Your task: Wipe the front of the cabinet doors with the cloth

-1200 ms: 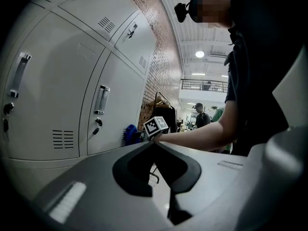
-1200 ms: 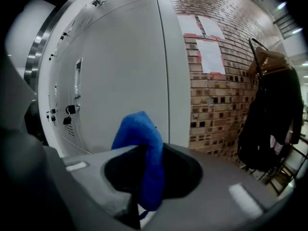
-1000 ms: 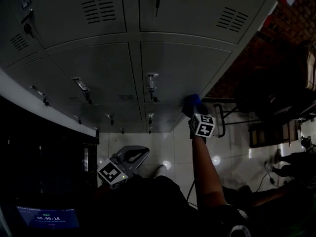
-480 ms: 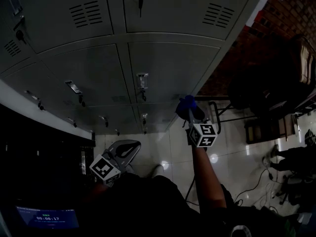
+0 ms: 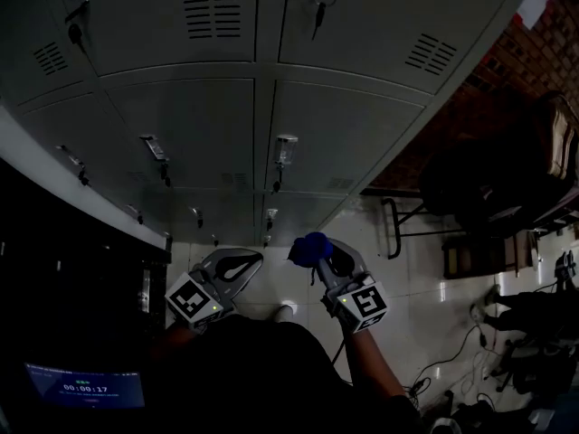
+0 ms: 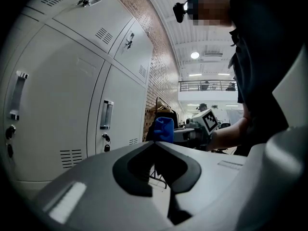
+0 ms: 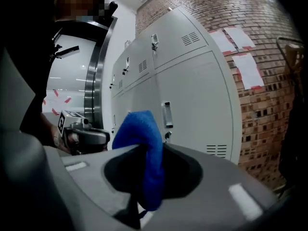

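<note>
Grey metal cabinet doors (image 5: 344, 134) with vents, handles and keys fill the upper head view. My right gripper (image 5: 317, 259) is shut on a blue cloth (image 5: 309, 249), held low and clear of the doors, above the tiled floor. In the right gripper view the blue cloth (image 7: 144, 153) bulges from between the jaws, with the cabinet doors (image 7: 192, 105) beyond. My left gripper (image 5: 237, 265) hangs beside it at the left, jaws closed with nothing between them. The left gripper view shows the cloth (image 6: 163, 129) and cabinet doors (image 6: 62, 105).
A brick wall (image 5: 507, 70) adjoins the cabinet on the right. Dark chairs and furniture (image 5: 488, 188) stand on the glossy tile floor (image 5: 416, 297). A dark unit with a lit screen (image 5: 86, 391) sits at lower left. Cables lie on the floor at right.
My right gripper with the cloth has come away from the lower right door and dropped down and left, next to the left gripper. The head view has shifted.
</note>
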The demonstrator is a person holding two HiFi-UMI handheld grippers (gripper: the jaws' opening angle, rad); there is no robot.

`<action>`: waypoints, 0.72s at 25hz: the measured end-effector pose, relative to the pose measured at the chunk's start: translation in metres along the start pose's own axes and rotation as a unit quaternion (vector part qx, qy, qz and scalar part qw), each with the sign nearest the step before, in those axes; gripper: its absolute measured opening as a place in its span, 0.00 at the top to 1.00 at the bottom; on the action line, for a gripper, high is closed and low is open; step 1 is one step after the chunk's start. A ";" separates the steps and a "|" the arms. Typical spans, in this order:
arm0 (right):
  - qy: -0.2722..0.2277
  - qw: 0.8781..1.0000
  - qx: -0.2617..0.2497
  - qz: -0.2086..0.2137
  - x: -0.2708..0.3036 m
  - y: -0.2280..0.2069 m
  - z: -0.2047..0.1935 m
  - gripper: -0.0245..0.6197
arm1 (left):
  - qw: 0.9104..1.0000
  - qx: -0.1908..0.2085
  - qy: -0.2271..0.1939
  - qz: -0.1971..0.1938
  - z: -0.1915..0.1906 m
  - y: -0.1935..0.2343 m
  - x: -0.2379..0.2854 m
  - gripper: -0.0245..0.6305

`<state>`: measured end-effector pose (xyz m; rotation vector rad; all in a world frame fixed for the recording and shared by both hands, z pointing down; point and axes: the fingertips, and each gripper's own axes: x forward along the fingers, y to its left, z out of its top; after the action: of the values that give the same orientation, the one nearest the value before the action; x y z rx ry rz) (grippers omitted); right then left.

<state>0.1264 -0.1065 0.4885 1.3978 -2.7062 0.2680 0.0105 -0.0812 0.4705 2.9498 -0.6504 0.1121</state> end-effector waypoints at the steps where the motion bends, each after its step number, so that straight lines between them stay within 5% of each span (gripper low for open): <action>1: 0.003 1.000 0.002 0.008 0.001 0.011 0.001 0.86 | 1.000 -0.001 -0.002 -0.002 0.001 0.000 -0.002 0.96; 8: 0.007 0.997 -0.011 0.070 0.013 0.074 0.016 0.86 | 1.000 0.009 -0.015 -0.006 0.012 0.003 -0.014 0.96; 18: -0.003 0.996 -0.013 0.084 0.024 0.089 0.031 0.86 | 0.999 0.027 -0.027 -0.001 0.024 0.009 -0.024 0.96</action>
<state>0.0403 -0.0812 0.4517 1.1666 -2.8262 0.2380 -0.0138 -0.0828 0.4448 3.0139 -0.6627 0.0508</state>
